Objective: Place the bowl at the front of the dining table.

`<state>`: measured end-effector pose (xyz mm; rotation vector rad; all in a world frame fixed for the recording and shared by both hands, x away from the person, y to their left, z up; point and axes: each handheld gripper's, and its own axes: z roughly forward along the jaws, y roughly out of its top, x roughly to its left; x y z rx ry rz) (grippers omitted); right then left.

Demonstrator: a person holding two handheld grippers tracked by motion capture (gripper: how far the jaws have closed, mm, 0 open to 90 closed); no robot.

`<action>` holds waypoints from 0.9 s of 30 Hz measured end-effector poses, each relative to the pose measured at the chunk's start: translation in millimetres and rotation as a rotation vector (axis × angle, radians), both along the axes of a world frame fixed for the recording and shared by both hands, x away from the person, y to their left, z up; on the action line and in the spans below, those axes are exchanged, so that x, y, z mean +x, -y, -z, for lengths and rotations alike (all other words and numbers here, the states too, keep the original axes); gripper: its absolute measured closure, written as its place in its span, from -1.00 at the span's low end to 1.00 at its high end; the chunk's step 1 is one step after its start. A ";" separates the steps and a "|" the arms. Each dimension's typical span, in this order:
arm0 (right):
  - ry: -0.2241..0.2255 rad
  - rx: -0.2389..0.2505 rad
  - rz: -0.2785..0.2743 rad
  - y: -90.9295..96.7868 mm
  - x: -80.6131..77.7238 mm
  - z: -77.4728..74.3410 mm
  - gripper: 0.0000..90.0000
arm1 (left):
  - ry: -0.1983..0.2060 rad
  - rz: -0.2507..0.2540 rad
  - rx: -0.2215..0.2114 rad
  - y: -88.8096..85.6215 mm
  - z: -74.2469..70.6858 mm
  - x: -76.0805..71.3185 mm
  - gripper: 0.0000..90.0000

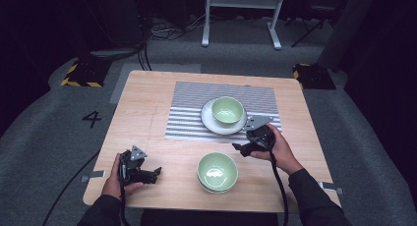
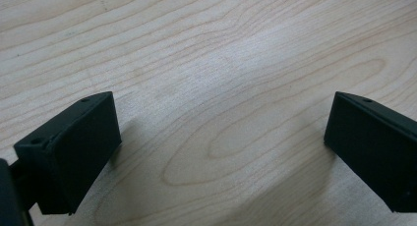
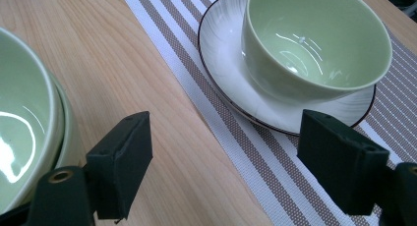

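Bowl sits on plate, mid-frame; right tongs gape empty beside stacked bowls, likely next pick; left tongs idle, wide, empty on bench.

Bare table runs across the frame: pale wood with long wavy grain and an oval swirl of grain at lower centre. The left gripper has its two black jaws rising from the bottom corners, one at lower left and one at the right edge, standing wide apart with only wood between them. Each jaw is a blocky pad with small round holes along its top edge. A soft shadow lies on the wood beside each jaw.
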<state>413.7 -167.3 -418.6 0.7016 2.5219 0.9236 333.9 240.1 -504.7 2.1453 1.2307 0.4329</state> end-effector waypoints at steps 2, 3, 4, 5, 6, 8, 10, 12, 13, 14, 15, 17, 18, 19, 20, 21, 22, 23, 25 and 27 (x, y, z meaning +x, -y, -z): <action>0.000 0.001 -0.003 1.6 -1.2 0.3 -0.53 | 0.001 0.001 0.002 -0.1 0.0 0.1 -0.99; -0.004 0.004 -0.001 2.2 -2.2 0.2 -0.53 | 0.001 0.001 0.002 -0.1 0.0 0.1 -0.99; -0.005 0.005 -0.004 2.8 -3.0 0.3 -0.53 | 0.000 0.001 0.001 -0.1 -0.1 0.0 -0.99; -0.003 0.002 -0.008 3.4 -4.6 0.4 -0.53 | 0.000 0.001 0.001 -0.1 0.0 0.0 -0.99; -0.002 -0.001 -0.008 3.5 -5.2 0.5 -0.53 | 0.000 0.001 0.001 -0.1 -0.1 0.0 -0.99; -0.003 -0.002 -0.007 4.1 -6.1 0.6 -0.53 | 0.000 0.001 0.001 -0.1 0.0 0.0 -0.99; 0.006 -0.012 -0.007 6.2 -8.1 1.3 -0.53 | 0.000 0.000 0.001 -0.1 -0.1 0.0 -0.99; 0.009 -0.019 -0.001 7.9 -10.0 2.3 -0.53 | 0.000 0.001 0.001 -0.1 -0.1 0.0 -0.99; 0.006 -0.021 -0.002 8.7 -10.7 2.5 -0.53 | 0.000 0.000 0.001 -0.1 0.0 0.0 -0.99; 0.006 -0.021 -0.002 9.7 -11.6 3.0 -0.53 | 0.000 0.001 0.001 -0.1 -0.1 0.0 -0.99; 0.002 -0.021 -0.001 10.1 -12.4 3.3 -0.53 | 0.000 0.000 0.001 -0.1 0.0 0.0 -0.99; 0.008 -0.027 0.000 11.2 -14.2 4.0 -0.53 | 0.000 -0.001 0.000 0.0 0.0 0.0 -0.99; 0.006 -0.028 -0.002 11.6 -15.0 4.3 -0.53 | 0.000 0.000 0.001 -0.1 -0.1 0.0 -0.99; 0.006 -0.028 -0.006 12.2 -15.6 4.7 -0.53 | 0.000 0.000 0.001 0.0 0.0 0.0 -0.99; 0.005 -0.029 -0.002 12.5 -16.6 5.2 -0.53 | 0.001 0.000 0.002 -0.1 0.0 0.1 -0.99; 0.002 -0.033 -0.003 13.0 -17.1 5.6 -0.53 | 0.000 0.000 0.001 -0.1 -0.1 0.0 -0.99; -0.001 -0.033 -0.002 13.4 -17.5 6.0 -0.53 | 0.000 0.000 0.001 0.0 0.0 0.0 -0.99; 0.002 -0.034 -0.004 14.5 -18.4 6.2 -0.53 | 0.000 0.000 0.001 -0.1 -0.1 0.0 -0.99; 0.001 -0.033 -0.002 15.6 -19.6 7.0 -0.53 | 0.000 0.000 0.001 -0.1 -0.1 0.0 -0.99; -0.001 -0.038 -0.001 16.9 -20.7 8.4 -0.53 | 0.000 0.000 0.001 -0.1 0.0 0.0 -0.99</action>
